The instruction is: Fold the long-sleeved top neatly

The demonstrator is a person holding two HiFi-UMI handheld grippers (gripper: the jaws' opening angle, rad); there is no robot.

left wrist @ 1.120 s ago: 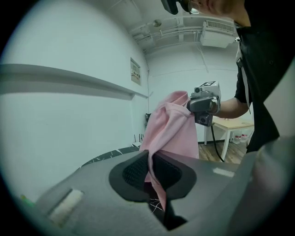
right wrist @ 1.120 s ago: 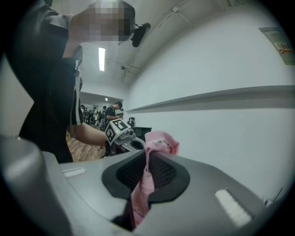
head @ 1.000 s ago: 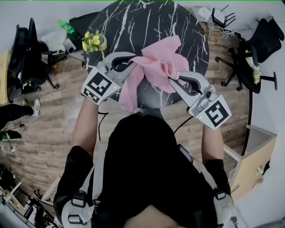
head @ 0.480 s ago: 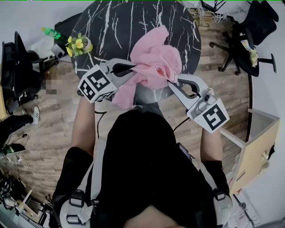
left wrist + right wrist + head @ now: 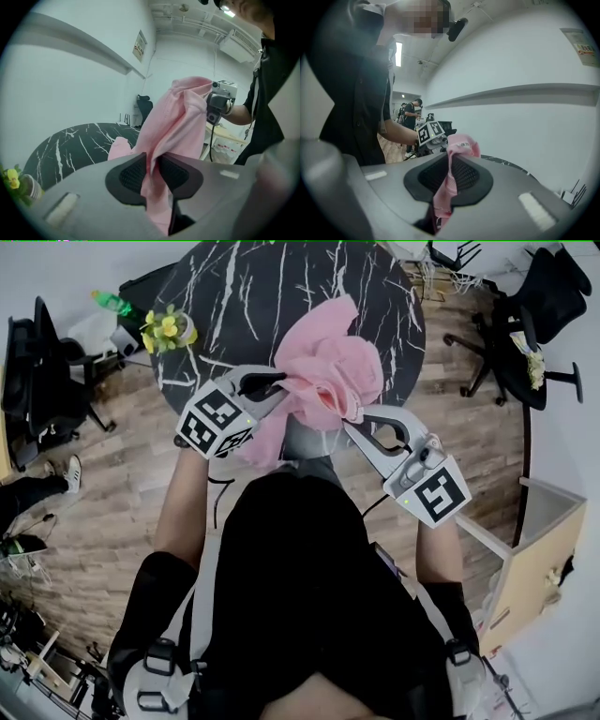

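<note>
Head view: left gripper and right gripper are each holding the pink long-sleeved top. The top is bunching between the 2 tools and partly resting ahead of them on the black marble table.

Left gripper view: jaws have just been easing apart slightly. Cloth is filling the narrow gap, both pads are touching it, and fabric is rising from the jaws toward the right gripper.

Right gripper view: jaws are sitting almost closed, pinching 1 thin fold that is trailing down behind the pads.
</note>
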